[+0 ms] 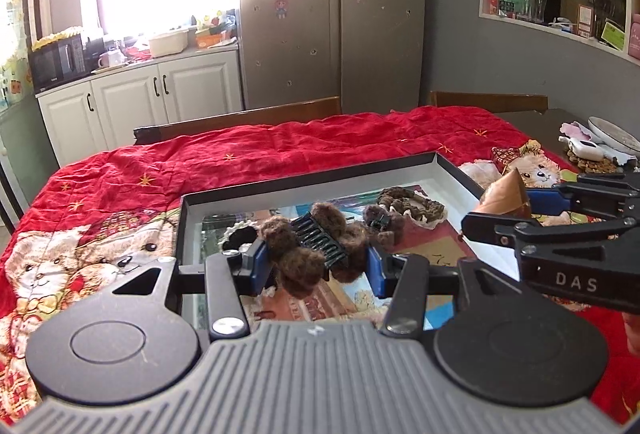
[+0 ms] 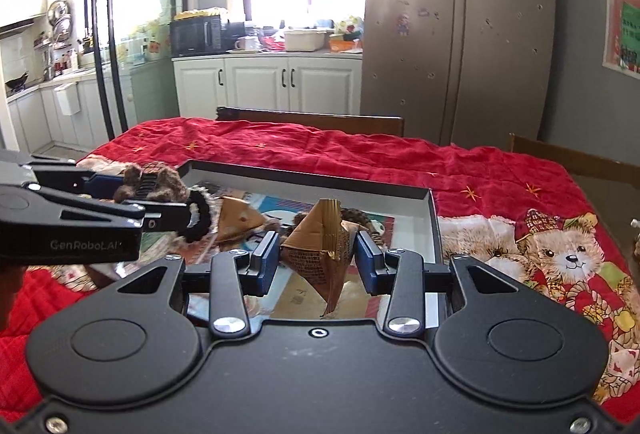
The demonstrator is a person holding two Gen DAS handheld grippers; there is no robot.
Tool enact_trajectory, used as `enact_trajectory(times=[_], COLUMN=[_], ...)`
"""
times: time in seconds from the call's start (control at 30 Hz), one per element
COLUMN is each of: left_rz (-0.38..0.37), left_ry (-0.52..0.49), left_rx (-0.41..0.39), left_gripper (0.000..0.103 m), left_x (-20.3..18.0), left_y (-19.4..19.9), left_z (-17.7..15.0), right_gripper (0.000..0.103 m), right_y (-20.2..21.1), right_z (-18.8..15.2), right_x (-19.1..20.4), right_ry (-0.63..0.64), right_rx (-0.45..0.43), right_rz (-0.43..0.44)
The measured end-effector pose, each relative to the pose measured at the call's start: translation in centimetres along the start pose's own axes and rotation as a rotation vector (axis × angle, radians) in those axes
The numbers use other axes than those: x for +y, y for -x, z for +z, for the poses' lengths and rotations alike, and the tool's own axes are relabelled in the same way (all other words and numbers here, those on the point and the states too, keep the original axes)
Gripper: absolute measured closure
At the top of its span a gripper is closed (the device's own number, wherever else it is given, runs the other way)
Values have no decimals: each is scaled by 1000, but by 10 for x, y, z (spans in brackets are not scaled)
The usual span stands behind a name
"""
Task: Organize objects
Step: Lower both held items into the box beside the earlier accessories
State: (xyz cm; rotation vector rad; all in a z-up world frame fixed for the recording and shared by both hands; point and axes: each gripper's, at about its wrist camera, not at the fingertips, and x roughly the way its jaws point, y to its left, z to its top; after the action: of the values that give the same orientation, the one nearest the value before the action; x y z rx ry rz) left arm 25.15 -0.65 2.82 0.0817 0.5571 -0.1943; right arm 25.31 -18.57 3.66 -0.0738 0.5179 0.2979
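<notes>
We hold two things over the black tray (image 1: 312, 183), which lies on the counter under a red cloth (image 1: 280, 146). The left tongs (image 1: 316, 260) are closed on a fuzzy brown hair claw (image 1: 316, 240), pressed from both sides at the fluffy balls, with its black comb teeth between them. The right tongs (image 2: 318, 260) are closed on a brown pyramid-shaped packet (image 2: 320, 254), taken at its middle.

We judge the claw light, soft outside and stiff inside, so the fluff may slip; a hold on the hard plastic body would be safer. The packet looks light and crinkly, and its foil can crush or slide, so gentle pressure on the flat faces is better. In the tray we see also a second packet (image 2: 236, 220) and a braided brown piece (image 1: 412, 204).
</notes>
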Motion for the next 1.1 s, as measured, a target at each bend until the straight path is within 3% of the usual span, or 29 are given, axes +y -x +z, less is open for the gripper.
enact_trajectory(times=[1.1], left_rz=[-9], left_ry=[15], left_rx=[38], left_gripper=[51], left_x=[1], left_y=[-58], left_z=[-5], right_gripper=[64], right_y=[-71], right_z=[-16], right_x=[-23], right_ry=[-69], right_rx=[61], right_rz=[-12])
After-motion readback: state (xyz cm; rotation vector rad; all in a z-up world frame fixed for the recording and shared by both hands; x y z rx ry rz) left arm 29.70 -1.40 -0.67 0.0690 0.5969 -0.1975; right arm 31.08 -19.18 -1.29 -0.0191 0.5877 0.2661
